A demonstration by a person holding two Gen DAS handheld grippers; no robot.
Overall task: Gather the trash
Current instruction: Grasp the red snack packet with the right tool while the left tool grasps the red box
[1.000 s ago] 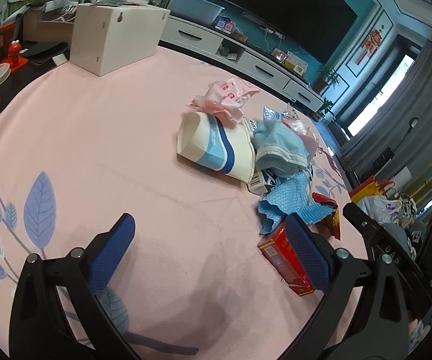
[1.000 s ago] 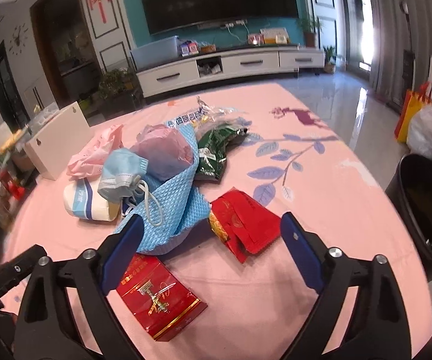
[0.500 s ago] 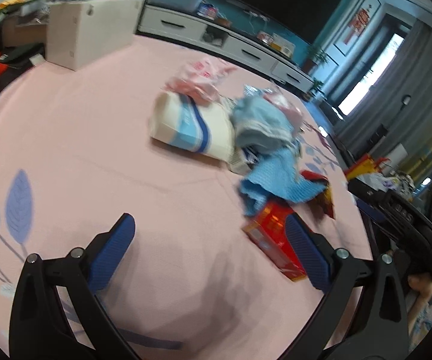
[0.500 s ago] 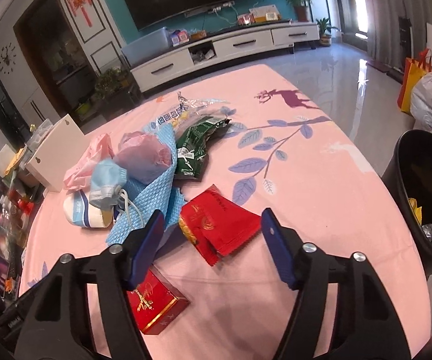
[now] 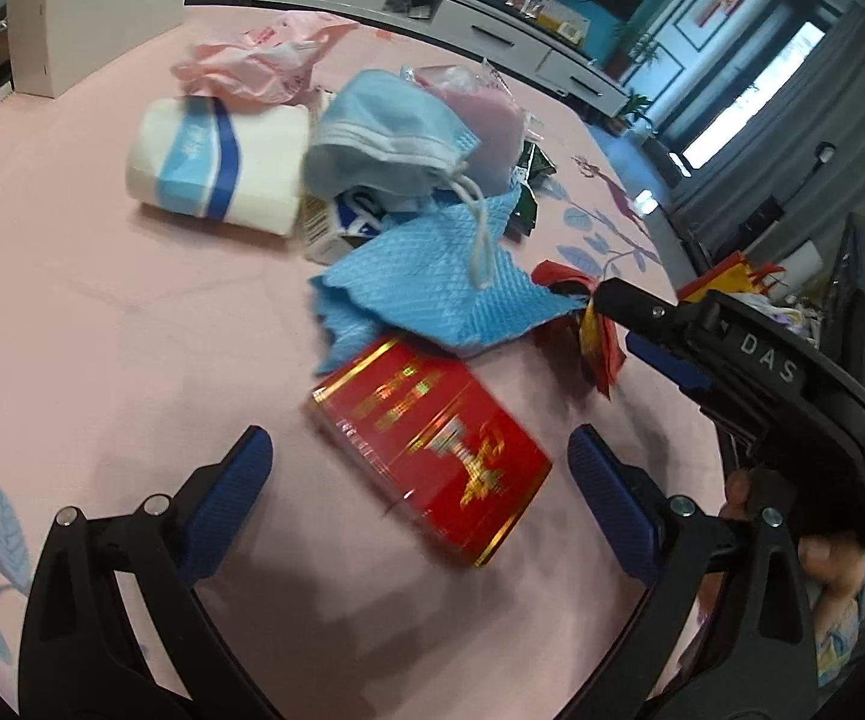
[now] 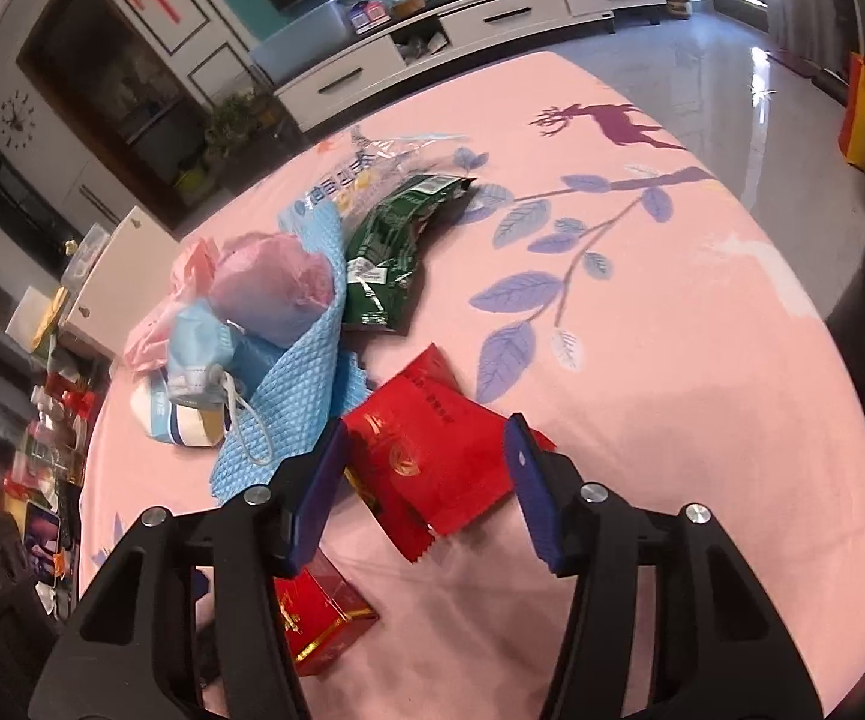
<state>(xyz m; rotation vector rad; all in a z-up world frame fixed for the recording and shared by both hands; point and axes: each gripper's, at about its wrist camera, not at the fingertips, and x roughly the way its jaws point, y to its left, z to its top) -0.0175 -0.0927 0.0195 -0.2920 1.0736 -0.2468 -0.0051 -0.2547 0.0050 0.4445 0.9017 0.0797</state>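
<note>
A round table (image 6: 702, 312) under a pink leaf-print cloth carries the trash heap, with a white TV cabinet (image 6: 492, 30) behind it. Beside the heap's blue cloth (image 5: 432, 288), the left gripper (image 5: 417, 480) spreads wide around a red box (image 5: 432, 450). The right gripper (image 6: 426, 480) is closing around a red packet (image 6: 438, 456), its pads not yet pressing.

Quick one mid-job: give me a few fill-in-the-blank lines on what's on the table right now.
1. The red box lies between the fingers of the ____ hand-held gripper.
2. The face mask rests on a ____ cloth.
3. The tablecloth is ____.
4. The closing right hand-held gripper straddles a red ____.

Missing words: left; blue; pink; packet
</note>
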